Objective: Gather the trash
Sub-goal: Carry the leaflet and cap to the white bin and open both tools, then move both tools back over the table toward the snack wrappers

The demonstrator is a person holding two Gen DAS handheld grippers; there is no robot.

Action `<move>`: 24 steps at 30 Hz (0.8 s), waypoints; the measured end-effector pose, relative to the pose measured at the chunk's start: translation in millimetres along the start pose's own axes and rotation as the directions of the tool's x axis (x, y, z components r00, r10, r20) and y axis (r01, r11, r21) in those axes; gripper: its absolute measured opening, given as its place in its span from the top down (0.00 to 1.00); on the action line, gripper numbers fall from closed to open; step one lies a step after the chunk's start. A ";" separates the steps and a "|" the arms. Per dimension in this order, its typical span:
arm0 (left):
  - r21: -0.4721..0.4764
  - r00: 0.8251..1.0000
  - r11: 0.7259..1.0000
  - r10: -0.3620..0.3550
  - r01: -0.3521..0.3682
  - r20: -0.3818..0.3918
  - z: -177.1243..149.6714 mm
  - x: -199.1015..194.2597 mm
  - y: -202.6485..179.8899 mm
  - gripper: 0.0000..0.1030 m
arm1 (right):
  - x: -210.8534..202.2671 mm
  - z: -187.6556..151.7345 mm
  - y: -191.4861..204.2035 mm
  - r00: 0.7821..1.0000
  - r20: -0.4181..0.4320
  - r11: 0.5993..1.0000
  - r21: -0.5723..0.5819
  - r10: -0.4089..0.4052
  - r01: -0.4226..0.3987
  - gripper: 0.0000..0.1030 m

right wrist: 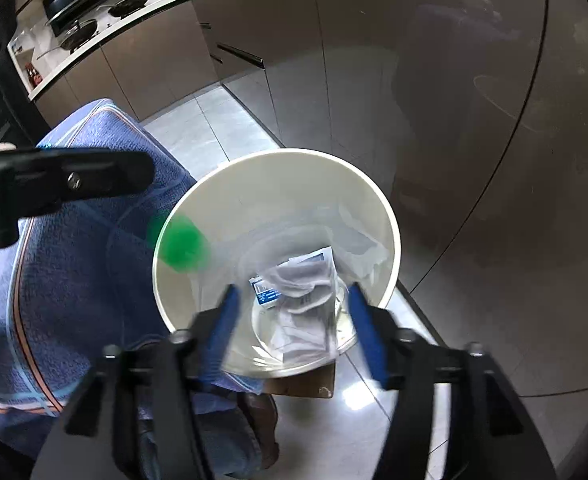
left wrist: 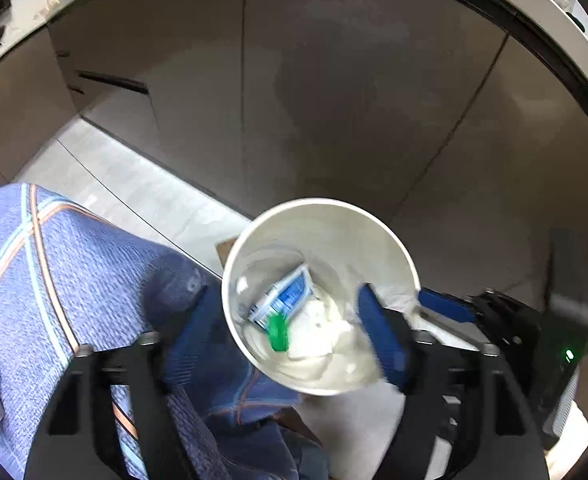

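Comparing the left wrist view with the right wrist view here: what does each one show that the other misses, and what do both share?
Left wrist only: the right tool reaching over the bin's far rim, and a countertop edge overhead.

Right wrist only: a stovetop with pans on the counter, and the black body of the left tool at the left edge.

Both: the white bin holding a blue-and-white wrapper and white paper, a blurred green piece, blue patterned fabric, brown cabinet fronts and pale floor tiles. Both tools stand open.

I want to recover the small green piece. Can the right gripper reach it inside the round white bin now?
Probably yes: the right gripper is open above the round white bin, and the small green piece, blurred, looks uncovered.
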State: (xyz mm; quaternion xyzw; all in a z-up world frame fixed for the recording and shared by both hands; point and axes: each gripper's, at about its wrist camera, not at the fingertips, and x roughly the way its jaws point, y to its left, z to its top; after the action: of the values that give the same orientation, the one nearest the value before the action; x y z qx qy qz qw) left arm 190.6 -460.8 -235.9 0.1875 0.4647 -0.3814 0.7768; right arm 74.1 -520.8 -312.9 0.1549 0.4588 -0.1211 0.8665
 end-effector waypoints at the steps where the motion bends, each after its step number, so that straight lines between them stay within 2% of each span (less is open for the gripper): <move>1: -0.001 1.000 1.000 0.015 -0.015 0.003 0.7 1.0 -0.3 0.19 | -0.6 -0.8 0.4 1.000 0.004 1.000 -0.010 -0.003 0.003 0.35; 3: -0.005 1.000 1.000 0.023 -0.023 0.007 1.9 2.4 1.2 0.15 | -1.0 -3.2 0.3 1.000 0.007 1.000 -0.019 -0.004 0.004 0.32; 5: -0.008 1.000 1.000 0.027 -0.027 0.004 3.3 3.8 1.8 0.09 | -2.1 -4.9 0.0 1.000 0.009 1.000 -0.023 -0.001 0.001 0.22; 8: -0.019 0.999 0.999 0.040 -0.040 0.009 2.2 4.5 3.6 0.08 | -5.2 -9.2 -4.1 1.000 0.014 1.000 -0.021 0.003 -0.003 0.15; 10: -0.028 0.999 0.999 0.041 -0.041 -0.003 2.0 5.6 5.8 0.08 | -6.6 -10.5 -5.6 1.000 0.018 1.000 -0.016 0.007 -0.006 0.06; 16: -0.042 0.999 0.998 0.046 -0.046 -0.003 1.7 0.6 5.9 0.08 | -11.5 -7.2 -4.3 1.000 0.021 1.000 -0.015 0.006 -0.005 0.03; 24: -0.059 0.997 0.998 0.041 -0.038 0.060 3.9 -35.9 11.9 0.08 | -31.9 -2.2 6.8 0.999 0.051 1.000 -0.028 0.012 -0.011 0.03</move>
State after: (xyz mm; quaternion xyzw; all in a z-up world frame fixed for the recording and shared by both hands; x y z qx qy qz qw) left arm 192.0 -440.7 -203.7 0.1621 0.4476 -0.3578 0.8033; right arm 57.3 -511.5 -286.4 0.1424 0.4372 -0.1138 0.8807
